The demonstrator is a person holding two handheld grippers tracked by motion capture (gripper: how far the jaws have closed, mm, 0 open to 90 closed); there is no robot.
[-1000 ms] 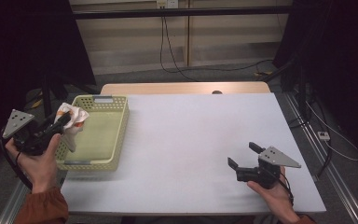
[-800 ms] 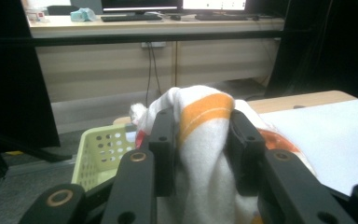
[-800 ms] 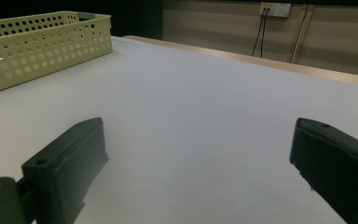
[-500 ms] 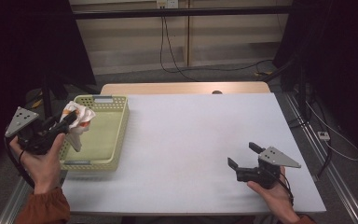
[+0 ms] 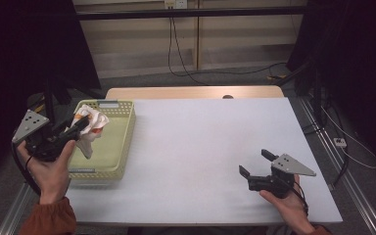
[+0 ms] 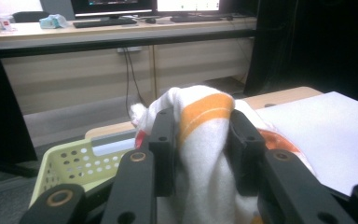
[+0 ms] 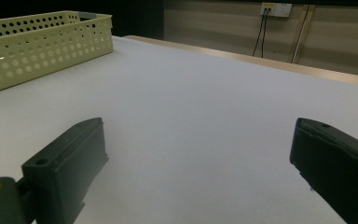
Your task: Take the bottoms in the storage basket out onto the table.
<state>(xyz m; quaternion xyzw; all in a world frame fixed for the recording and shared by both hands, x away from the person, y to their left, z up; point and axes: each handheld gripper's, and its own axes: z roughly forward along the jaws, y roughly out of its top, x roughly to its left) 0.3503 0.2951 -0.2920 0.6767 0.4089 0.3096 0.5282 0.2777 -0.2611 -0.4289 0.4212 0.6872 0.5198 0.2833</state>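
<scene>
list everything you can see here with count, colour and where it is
cloth: one, white with orange stripes, held above the basket's left side
basket: one, pale yellow-green, perforated, on the table's left end
table: one, white top with a wooden far edge
monitors and keyboard: dark, on a far desk in the left gripper view
cables: black, along the far wall and floor
left gripper: black, shut on the cloth
right gripper: black, open, low over the table's near right

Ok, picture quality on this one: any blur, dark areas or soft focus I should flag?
High view: dim, surroundings nearly black, white table evenly lit, no glare. Left gripper view: cloth held in the left gripper looks soft, its near black parts blurred; the desk behind is brighter. Right gripper view: right gripper close and out of focus, basket fairly sharp, background dark.
</scene>
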